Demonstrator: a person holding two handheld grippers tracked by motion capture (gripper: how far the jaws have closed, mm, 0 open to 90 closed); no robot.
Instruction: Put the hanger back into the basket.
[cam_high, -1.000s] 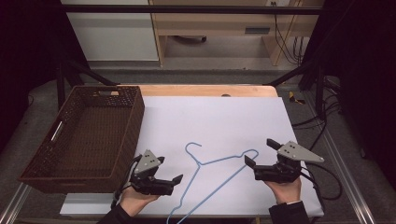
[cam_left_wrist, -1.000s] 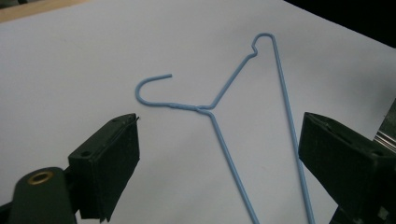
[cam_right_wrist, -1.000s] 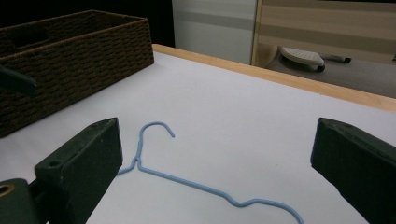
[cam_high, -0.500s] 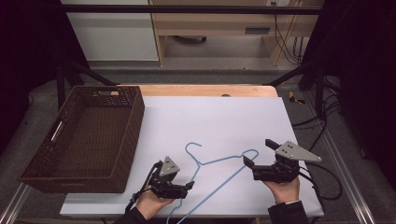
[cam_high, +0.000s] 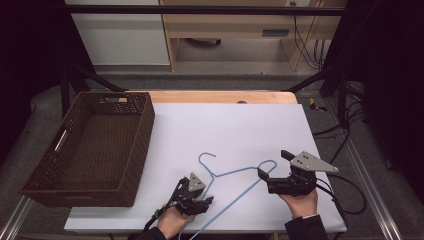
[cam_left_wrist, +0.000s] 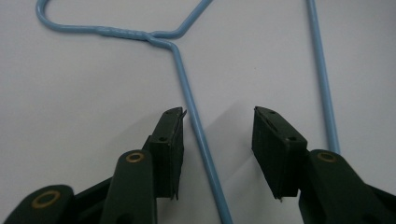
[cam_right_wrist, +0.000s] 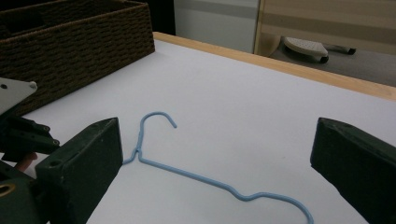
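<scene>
Here the left gripper (cam_left_wrist: 217, 154) stands low over the white table (cam_high: 225, 125) with its jaws half spread and just closing in, and one thin arm of the blue wire hanger (cam_left_wrist: 196, 121) runs up between them; the wire lies just beside the left pad, apparently touching its tip, while the other pad stands clear of it, so nothing is pinched yet. The likely trouble is that the pads meet the wire unevenly: pushed from one side only, a thin round wire lying flat on a smooth table may slide or roll away sideways, or slip under the pad tips if they sit too high. Even if the pads do catch it, a grip this far down one arm, away from the hook, would probably let the hanger swing or twist as it lifts. Farther out, the right gripper (cam_high: 274, 175) is held wide open just off the hanger's far shoulder, its jaws apart with the bend of the wire in front of them, touching nothing; a swinging hanger could knock against it. The brown woven basket (cam_high: 90, 145) stands well apart on the left side of the table.
</scene>
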